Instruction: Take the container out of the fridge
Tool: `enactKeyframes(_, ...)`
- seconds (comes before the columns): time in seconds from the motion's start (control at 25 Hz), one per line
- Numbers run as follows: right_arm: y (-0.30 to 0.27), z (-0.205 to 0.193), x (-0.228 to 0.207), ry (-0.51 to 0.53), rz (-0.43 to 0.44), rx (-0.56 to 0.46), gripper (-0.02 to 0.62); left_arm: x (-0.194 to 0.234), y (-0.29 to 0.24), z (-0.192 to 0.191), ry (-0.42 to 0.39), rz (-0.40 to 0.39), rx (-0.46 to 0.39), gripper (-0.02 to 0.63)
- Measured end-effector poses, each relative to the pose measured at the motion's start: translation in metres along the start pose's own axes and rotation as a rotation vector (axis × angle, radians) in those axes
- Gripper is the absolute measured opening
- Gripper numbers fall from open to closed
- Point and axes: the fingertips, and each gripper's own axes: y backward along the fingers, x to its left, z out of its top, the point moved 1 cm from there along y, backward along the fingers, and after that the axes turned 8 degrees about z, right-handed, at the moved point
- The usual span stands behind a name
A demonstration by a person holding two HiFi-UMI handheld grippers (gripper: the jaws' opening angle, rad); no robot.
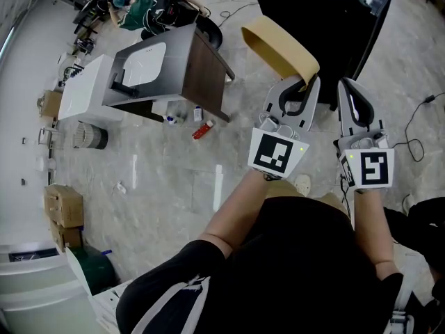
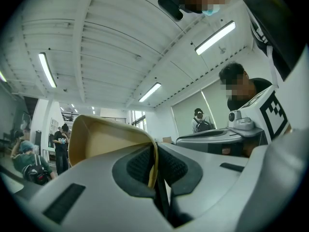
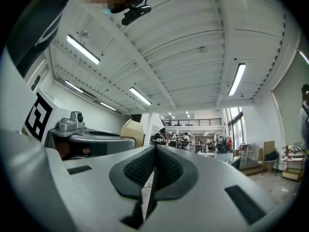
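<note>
Hanging by its thin rim from the left gripper's (image 2: pixel 155 170) clenched jaws, the container (image 1: pixel 278 44) could be dropped if jolted; the right gripper's (image 3: pixel 153 170) jaws are closed, empty.

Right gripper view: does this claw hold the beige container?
No, the right claw is shut with nothing between its pads; the beige container is pinched by its wall in the left claw.
</note>
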Motion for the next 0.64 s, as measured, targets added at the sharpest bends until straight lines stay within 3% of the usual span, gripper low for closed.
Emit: enactKeyframes(0.64, 0.004, 0.004, 0.014, 0.015, 0.011, -0.007, 0.035, 0.002, 0.014, 0.003, -0.005, 0.008, -0.009, 0.028)
